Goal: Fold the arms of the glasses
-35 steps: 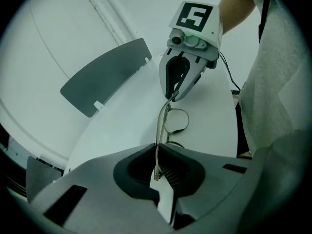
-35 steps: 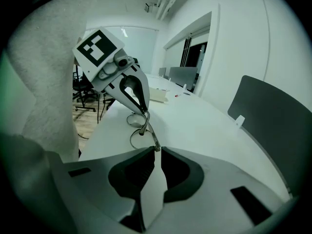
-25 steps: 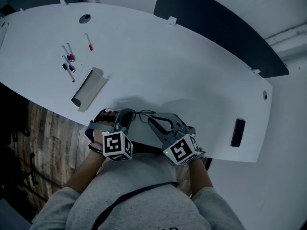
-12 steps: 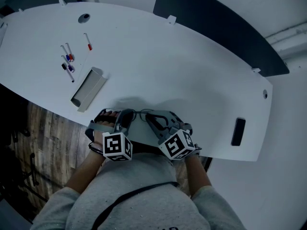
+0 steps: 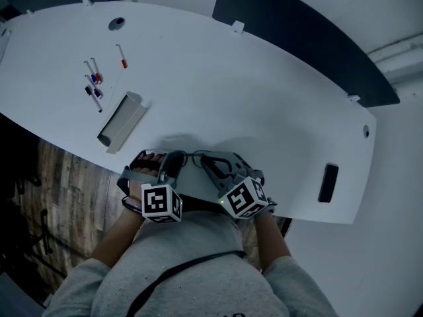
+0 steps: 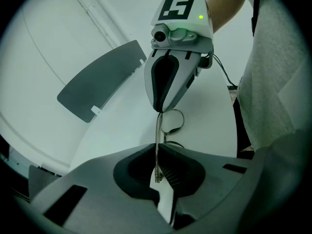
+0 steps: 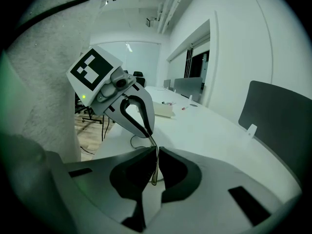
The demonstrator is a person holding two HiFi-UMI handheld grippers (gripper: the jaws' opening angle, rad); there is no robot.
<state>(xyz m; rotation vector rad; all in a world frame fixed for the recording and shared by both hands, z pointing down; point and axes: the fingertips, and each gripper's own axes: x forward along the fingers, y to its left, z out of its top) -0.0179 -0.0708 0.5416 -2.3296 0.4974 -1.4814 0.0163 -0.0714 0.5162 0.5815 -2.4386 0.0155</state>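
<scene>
Since a second ago only my right gripper (image 5: 207, 161) has shifted, dropping slightly and drawing in on the glasses (image 5: 192, 156) while its fingers were closing. Going rightward from the grey tray (image 5: 122, 123) on the counter (image 5: 264, 104): my left gripper (image 5: 173, 160) sits just right of the tray, fingers pinched shut on one thin arm of the glasses. The lenses lie just past it, farther from the tray, then comes the right gripper, fingers nearly together and clamped on an arm as well.
</scene>
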